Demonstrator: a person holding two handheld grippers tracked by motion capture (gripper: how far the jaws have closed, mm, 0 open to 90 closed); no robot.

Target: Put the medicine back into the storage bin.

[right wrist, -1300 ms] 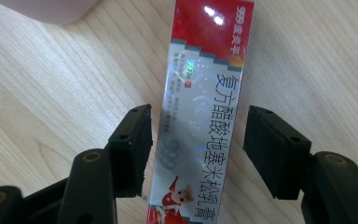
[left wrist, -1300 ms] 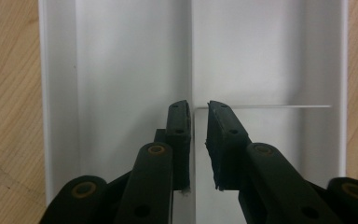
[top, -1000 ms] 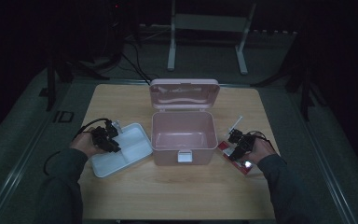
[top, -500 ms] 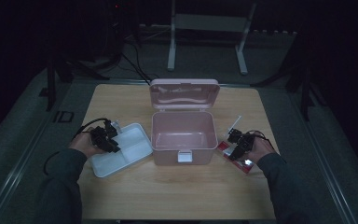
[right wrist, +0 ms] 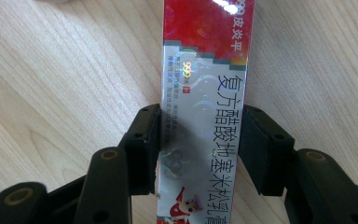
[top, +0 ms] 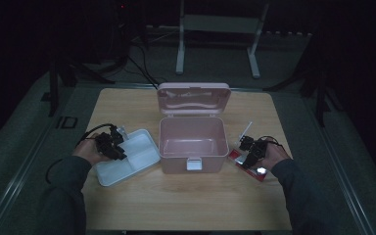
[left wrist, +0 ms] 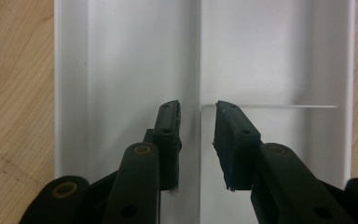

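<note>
Dark floor rings the wooden bench [top: 127,205], where my right gripper [right wrist: 199,140] has just narrowed its fingers [right wrist: 145,149] onto the red carton [right wrist: 205,93] right of the pink box [top: 192,142], ready to lift, while my left gripper [left wrist: 198,135] straddles the white tray's [left wrist: 70,93] divider, apart.

Left gripper [left wrist: 196,140] hung over white tray [left wrist: 135,60], jaws apart astride tray's centre divider [left wrist: 199,56]; pads clear of it. Wooden table [left wrist: 14,93] flanked tray.
</note>
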